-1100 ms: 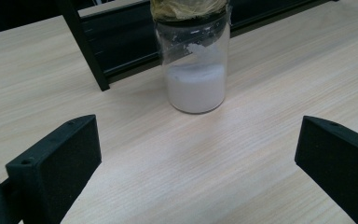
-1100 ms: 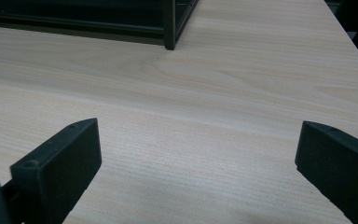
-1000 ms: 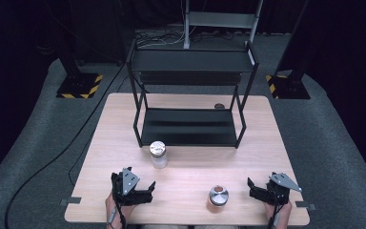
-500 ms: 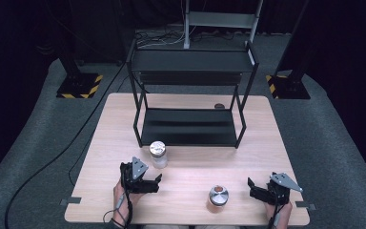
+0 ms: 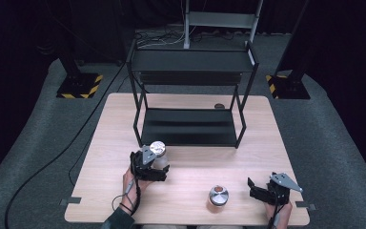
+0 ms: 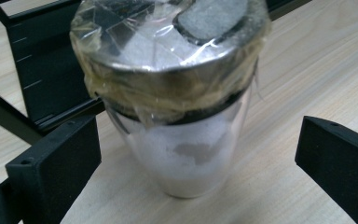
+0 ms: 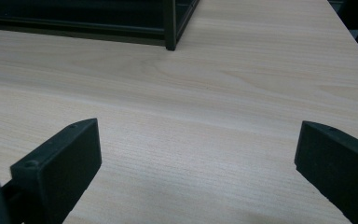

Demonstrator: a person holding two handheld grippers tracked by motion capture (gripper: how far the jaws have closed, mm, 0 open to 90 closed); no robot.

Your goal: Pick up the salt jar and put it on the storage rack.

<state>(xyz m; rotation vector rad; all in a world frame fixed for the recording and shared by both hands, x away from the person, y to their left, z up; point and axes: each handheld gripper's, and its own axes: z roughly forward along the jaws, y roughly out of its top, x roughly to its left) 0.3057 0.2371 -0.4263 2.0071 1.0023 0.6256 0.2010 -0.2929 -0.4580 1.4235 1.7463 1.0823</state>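
A clear glass shaker [image 6: 186, 154] with white powder and a metal lid wrapped in plastic film stands upright on the wooden table [image 5: 181, 195], just in front of the black rack. My left gripper [image 5: 153, 167] is open, and its jaws stand on either side of the shaker [image 5: 158, 151] without touching it. A second, shorter metal-lidded jar [image 5: 218, 195] stands near the table's front edge. To its right, my right gripper [image 5: 257, 188] rests low at the front right corner, open, with only bare table [image 7: 191, 116] between its jaws.
A black two-tier metal rack [image 5: 190, 126] stands at the back half of the table; its front right leg [image 7: 169, 28] is ahead of the right gripper. A small round object [image 5: 218, 106] lies behind the rack. Cables run over the grey floor at left.
My left gripper has moved forward and slightly right from the table's front edge until its jaws flank the shaker. The right gripper has stayed where it was.
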